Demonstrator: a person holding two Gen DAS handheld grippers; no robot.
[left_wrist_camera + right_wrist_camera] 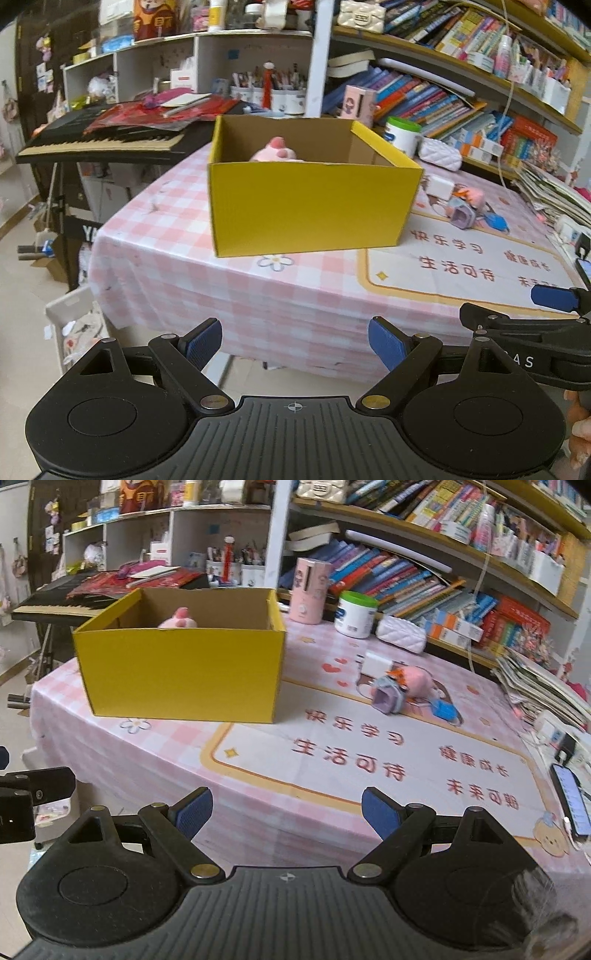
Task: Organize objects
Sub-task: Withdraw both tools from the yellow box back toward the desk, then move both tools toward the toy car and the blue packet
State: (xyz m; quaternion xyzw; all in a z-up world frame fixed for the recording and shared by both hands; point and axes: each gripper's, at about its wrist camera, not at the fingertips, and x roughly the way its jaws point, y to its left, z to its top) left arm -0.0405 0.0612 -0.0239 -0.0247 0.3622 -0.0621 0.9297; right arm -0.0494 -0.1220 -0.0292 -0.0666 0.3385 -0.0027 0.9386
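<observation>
Your left gripper (295, 341) and right gripper (287, 812) both stand spread and empty, short of the table's near edge. Likely next: carry the right one to the small toys (404, 690) toward the table's far right and close squarely on one. The yellow box (181, 668), far left, already holds a pink plush (179, 619). Checked tablecloth (155, 760); crowded bookshelves (424, 565) behind.

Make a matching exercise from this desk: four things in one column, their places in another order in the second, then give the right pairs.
1. pink plush toy
2. white tub with green lid
3. phone
4. keyboard

A. far right edge of the table
B. inside the yellow box
C. off the table, behind the box to the left
D. back of the table, in front of the books

Pairs: 1-B, 2-D, 3-A, 4-C
</observation>
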